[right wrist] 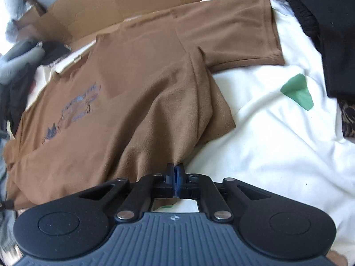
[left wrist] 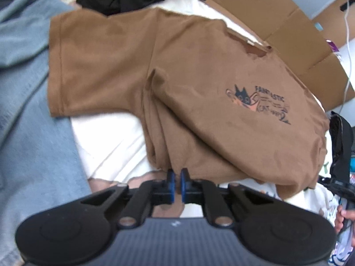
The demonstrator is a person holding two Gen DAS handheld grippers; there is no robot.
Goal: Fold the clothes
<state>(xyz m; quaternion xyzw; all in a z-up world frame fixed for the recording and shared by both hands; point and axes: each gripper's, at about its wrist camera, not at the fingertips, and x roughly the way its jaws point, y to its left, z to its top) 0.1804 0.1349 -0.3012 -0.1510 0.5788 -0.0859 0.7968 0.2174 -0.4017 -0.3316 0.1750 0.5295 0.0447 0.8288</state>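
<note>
Blue-padded fingertips of the left gripper point(left wrist: 177, 175) sit almost together at the brown T-shirt's point(left wrist: 155, 71) near hem, at six o'clock in that view; whether cloth is pinched there I cannot tell. At the right gripper point(right wrist: 175, 169) the jaws are fully closed, pinching the shirt's near edge. Both sleeves spread toward twelve o'clock over a white sheet point(right wrist: 277, 144), with flattened cardboard point(right wrist: 133, 2) beyond and a denim garment point(left wrist: 28, 110) at nine o'clock.
</note>
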